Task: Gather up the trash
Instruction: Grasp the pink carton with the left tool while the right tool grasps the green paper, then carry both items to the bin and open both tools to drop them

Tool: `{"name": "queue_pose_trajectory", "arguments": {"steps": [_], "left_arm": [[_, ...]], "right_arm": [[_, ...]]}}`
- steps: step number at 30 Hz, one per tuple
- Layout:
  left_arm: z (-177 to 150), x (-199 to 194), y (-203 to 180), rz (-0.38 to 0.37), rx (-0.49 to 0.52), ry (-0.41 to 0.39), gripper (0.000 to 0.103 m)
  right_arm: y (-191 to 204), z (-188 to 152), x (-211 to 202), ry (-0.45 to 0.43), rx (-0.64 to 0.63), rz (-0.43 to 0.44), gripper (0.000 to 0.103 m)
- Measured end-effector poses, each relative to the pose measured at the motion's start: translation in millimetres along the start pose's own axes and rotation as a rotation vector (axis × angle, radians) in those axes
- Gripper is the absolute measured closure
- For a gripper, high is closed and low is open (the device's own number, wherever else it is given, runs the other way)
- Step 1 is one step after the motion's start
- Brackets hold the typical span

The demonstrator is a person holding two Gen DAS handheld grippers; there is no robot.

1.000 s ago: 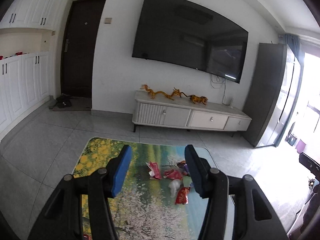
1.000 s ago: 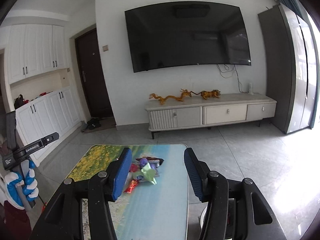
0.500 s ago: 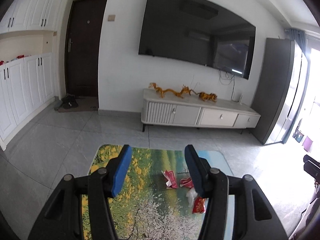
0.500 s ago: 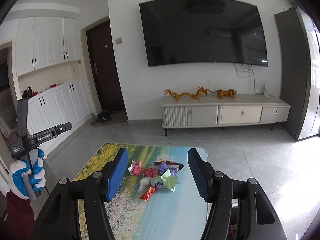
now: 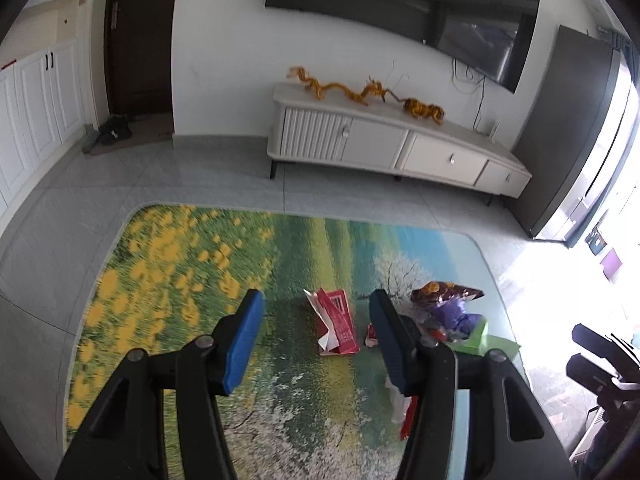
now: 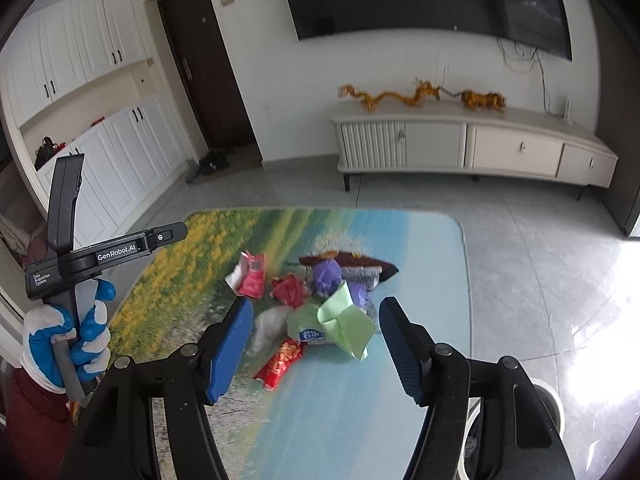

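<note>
Table top (image 6: 420, 380) printed with landscape: yellow flowers, green field, pale blue, white blossom. Red-and-white wrapper (image 5: 334, 322); pale green folded paper (image 6: 344, 324); purple wrapper (image 6: 326, 276); red-gold foil wrapper (image 6: 280, 364). Blue pads on black right gripper (image 6: 314, 346). Blue-and-white glove (image 6: 66, 344). Orange-gold dragon figures (image 6: 392, 96) on cream TV cabinet (image 6: 512, 152).

A glossy, glass-smooth table top (image 6: 420, 360) printed with a landscape carries crinkled foil wrappers (image 6: 280, 362), a shiny red paper packet (image 5: 336, 322) and folded matt green paper (image 6: 344, 326); polished floor tiles (image 6: 540, 264) gleam.
</note>
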State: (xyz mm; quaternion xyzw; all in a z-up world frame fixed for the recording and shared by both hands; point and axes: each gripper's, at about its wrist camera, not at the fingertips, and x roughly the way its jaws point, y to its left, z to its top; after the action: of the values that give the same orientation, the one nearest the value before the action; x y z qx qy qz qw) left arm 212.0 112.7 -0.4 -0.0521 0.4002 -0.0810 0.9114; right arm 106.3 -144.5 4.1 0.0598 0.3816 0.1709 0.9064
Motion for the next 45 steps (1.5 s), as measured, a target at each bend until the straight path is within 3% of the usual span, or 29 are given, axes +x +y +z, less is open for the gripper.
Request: {"name": "queue_pose_trajectory", "arguments": {"steps": [7, 16, 19, 28, 32, 35, 39, 45], "left_arm": [[-14, 74, -7, 0.005, -0.010, 0.109, 0.050], [-31, 114, -8, 0.025, -0.010, 0.173, 0.050], [-32, 116, -11, 0.030, 0.008, 0.166, 0.050], [-38, 120, -24, 0.072, 0.072, 0.149, 0.051], [-41, 116, -21, 0.082, 0.063, 0.135, 0.070], [-42, 110, -12, 0.066, 0.027, 0.134, 0.071], [-48, 99, -3, 0.060, 0.010, 0.127, 0.072], [-47, 65, 5, 0.050, -0.016, 0.073, 0.072]], "right_arm": [[-19, -12, 53, 0.090, 0.020, 0.035, 0.040], [-26, -25, 86, 0.148, 0.029, 0.066, 0.040], [-29, -27, 91, 0.155, 0.034, 0.079, 0.040], [-30, -31, 90, 0.154, 0.031, 0.103, 0.056], [-28, -33, 87, 0.148, 0.034, 0.110, 0.071], [-29, -32, 82, 0.133, 0.040, 0.117, 0.080], [-24, -30, 71, 0.107, 0.027, 0.123, 0.086], [-12, -28, 48, 0.062, 0.008, 0.138, 0.087]]}}
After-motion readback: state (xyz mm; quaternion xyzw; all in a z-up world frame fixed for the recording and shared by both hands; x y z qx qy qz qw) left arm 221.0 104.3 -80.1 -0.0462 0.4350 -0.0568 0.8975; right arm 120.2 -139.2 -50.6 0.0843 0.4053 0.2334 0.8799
